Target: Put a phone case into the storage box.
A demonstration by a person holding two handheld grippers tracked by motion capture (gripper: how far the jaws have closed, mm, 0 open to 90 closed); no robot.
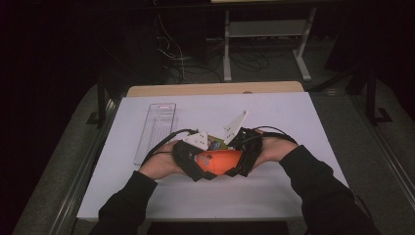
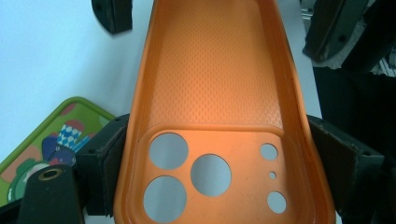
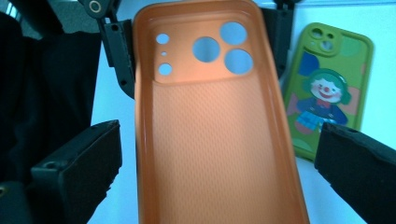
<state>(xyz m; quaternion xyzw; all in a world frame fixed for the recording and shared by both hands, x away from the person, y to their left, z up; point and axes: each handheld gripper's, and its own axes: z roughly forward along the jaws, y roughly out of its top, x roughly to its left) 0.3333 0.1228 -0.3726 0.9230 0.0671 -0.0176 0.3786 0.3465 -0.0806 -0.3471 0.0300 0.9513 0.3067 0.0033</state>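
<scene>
An orange phone case [image 1: 220, 160] hangs just above the white table sheet between both hands, its hollow inside facing the cameras. My left gripper [image 2: 219, 179] is shut on the case [image 2: 210, 84] at its camera-hole end, one jaw pressed on each long side. My right gripper [image 3: 217, 163] is open around the plain end of the case [image 3: 210, 140], with a gap between each jaw and the rim. A green phone case [image 3: 327, 88] with a clown picture lies flat on the sheet beside the orange one. It also appears behind my jaws [image 2: 42, 149].
A clear plastic tray [image 1: 156, 129] lies on the white sheet [image 1: 293, 117] to the left of the hands. The wooden table edge [image 1: 215, 89] runs along the back. Beyond it stand a metal rack [image 1: 266, 29] and loose cables on the floor.
</scene>
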